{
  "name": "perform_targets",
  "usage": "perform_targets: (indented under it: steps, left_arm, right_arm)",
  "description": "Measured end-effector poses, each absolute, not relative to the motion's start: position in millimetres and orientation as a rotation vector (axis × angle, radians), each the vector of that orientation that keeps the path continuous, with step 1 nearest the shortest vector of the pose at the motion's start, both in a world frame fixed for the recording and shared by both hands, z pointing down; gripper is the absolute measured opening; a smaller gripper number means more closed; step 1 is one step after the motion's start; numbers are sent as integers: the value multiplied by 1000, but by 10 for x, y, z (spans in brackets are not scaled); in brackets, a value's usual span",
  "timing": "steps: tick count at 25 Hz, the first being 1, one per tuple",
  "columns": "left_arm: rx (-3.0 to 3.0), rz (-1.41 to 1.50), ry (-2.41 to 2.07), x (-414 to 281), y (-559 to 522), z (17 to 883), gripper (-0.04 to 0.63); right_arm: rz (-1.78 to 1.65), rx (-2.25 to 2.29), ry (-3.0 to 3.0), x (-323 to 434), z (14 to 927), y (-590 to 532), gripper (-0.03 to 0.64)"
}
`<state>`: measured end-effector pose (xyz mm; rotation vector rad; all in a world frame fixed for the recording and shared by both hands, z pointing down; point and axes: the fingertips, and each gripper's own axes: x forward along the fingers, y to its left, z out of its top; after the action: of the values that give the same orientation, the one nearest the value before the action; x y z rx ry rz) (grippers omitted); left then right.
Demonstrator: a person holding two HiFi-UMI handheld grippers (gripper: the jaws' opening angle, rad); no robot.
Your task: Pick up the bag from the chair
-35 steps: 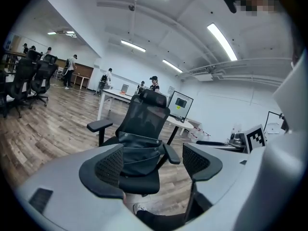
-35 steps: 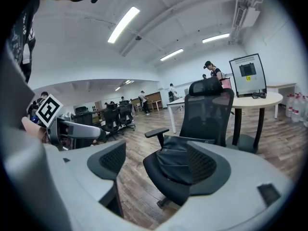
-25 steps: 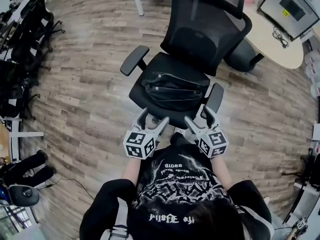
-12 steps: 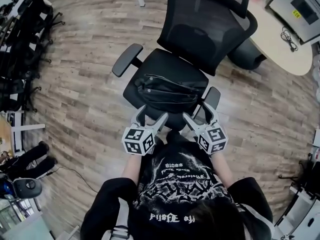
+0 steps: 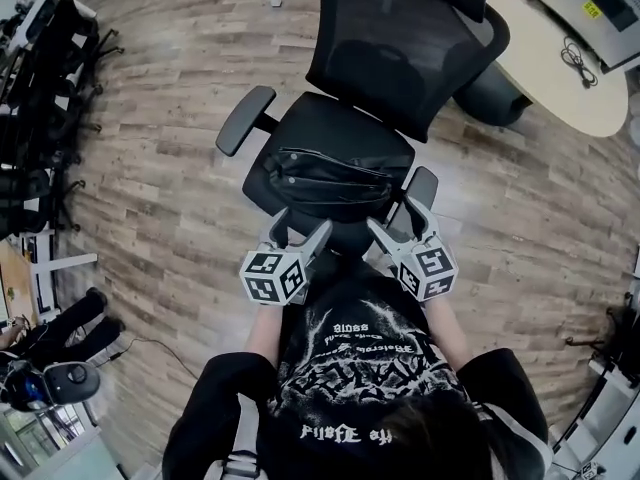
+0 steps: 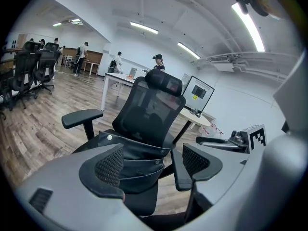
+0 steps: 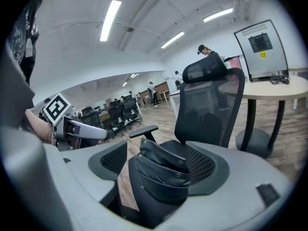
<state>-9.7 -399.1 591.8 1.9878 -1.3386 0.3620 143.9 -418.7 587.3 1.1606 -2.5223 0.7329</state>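
Though jaws apart, left gripper (image 5: 300, 226), right gripper (image 5: 393, 218) nearer bag (image 5: 335, 178).

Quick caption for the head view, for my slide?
Both open, the left gripper and right gripper hover just short of the bag on the chair.

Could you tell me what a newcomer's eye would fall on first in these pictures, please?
A black mesh office chair stands on the wood floor, a black bag lying across its seat. Just before it, the left tool and right tool are open and empty, both aimed at the bag.
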Motion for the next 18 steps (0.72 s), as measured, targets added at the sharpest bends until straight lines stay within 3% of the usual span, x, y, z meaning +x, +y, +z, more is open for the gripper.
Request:
perform_targets:
  steps: [18]
  left_arm:
    - [2000,533,-1227,-435,-4481,6340,393]
  right_arm:
    - [685,1037,-2418,1409,6208,-4504,377]
